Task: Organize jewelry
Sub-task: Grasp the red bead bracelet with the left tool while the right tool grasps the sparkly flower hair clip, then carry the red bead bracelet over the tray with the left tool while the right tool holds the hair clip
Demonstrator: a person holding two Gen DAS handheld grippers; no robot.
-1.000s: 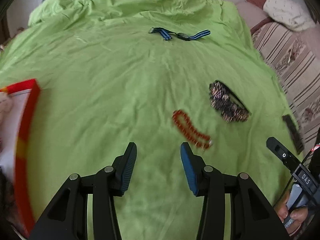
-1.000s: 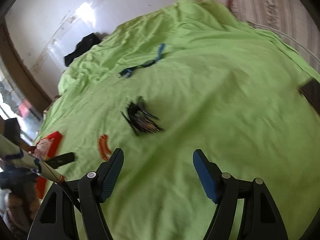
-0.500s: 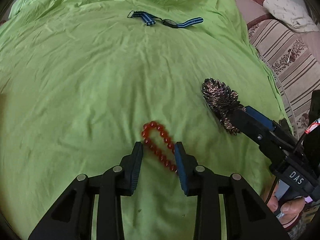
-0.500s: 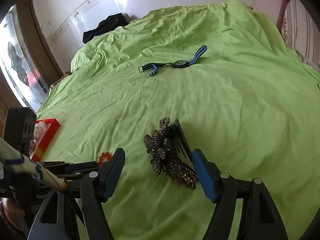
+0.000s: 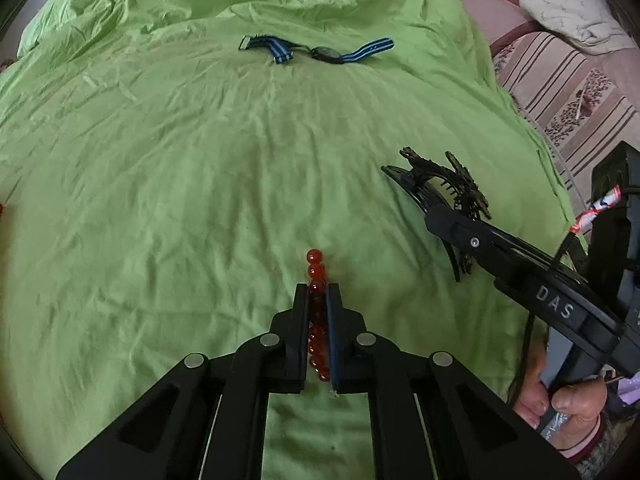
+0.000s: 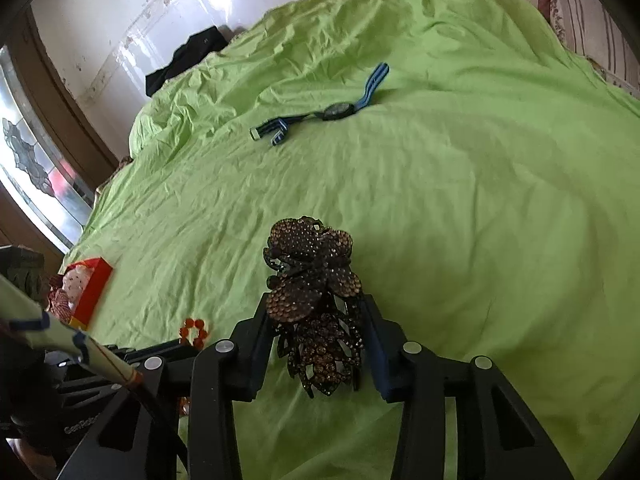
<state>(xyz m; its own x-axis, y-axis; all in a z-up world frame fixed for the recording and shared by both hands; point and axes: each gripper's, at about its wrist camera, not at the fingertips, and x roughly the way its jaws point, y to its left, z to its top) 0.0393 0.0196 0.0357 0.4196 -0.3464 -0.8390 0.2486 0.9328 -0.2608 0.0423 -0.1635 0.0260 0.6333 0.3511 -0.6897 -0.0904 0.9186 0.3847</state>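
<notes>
My left gripper [image 5: 318, 294] is shut on a red bead bracelet [image 5: 316, 270] that lies on the green bedsheet [image 5: 168, 184]; a few beads stick out past the fingertips. The bracelet also shows in the right wrist view [image 6: 194, 330]. My right gripper [image 6: 316, 306] is shut on a dark rhinestone flower hair clip [image 6: 312, 280], its fingers touching both sides of the clip. The clip shows in the left wrist view [image 5: 444, 192] with the right gripper over it. A blue striped watch [image 5: 320, 53] lies far up the bed, also in the right wrist view [image 6: 324, 114].
A red box [image 6: 90, 292] with small items sits at the left edge of the bed. A striped sofa [image 5: 568, 92] runs along the right side. A dark cloth [image 6: 188, 60] lies at the far edge by the wall.
My left gripper moved onto the red bracelet and closed on it. My right gripper swung over to the hair clip and closed around it; the clip now stands tilted up.
</notes>
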